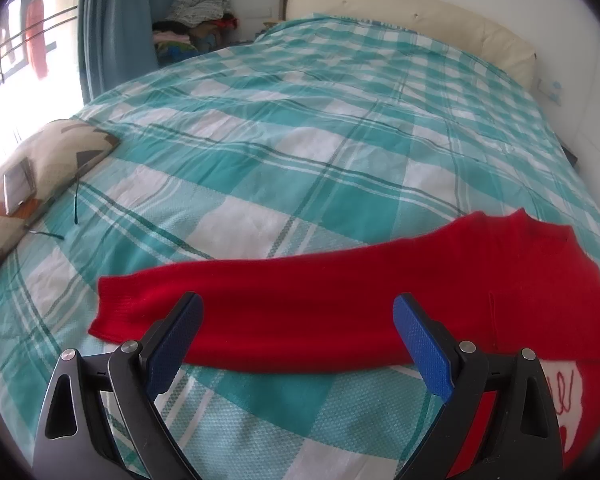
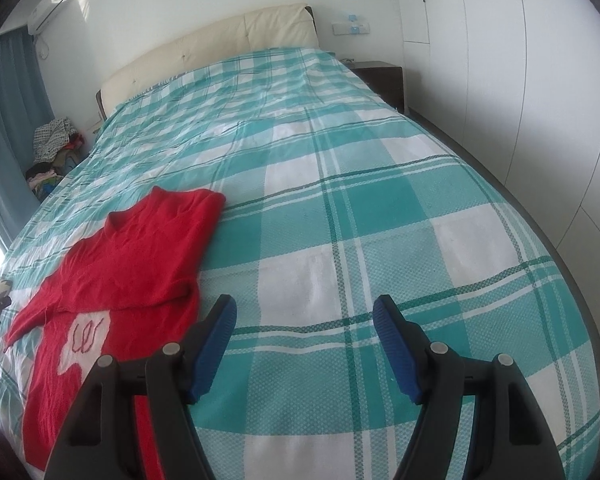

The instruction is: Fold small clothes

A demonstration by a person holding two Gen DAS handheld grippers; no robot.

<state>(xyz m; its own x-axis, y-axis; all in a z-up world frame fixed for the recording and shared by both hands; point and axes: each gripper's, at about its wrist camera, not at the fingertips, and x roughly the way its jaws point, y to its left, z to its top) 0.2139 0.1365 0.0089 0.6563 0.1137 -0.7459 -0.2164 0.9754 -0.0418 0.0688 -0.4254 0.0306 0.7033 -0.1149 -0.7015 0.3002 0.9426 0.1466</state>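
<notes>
A small red knit sweater [image 2: 140,248] with a white patch [image 2: 85,334] on its front lies on the teal-and-white checked bedspread [image 2: 340,208]. Its right sleeve is folded across the chest. In the left wrist view its other sleeve [image 1: 284,312] stretches out flat to the left. My left gripper [image 1: 298,306] is open and empty, hovering just over the middle of that sleeve. My right gripper [image 2: 304,310] is open and empty over bare bedspread, to the right of the sweater's hem side.
A patterned pillow [image 1: 40,168] with a phone [image 1: 18,190] on it lies at the bed's left edge. A pile of clothes [image 1: 196,16] sits by the curtain. The cream headboard [image 2: 204,52] is far off; a dark nightstand [image 2: 380,76] and white wardrobes [image 2: 520,100] flank the right.
</notes>
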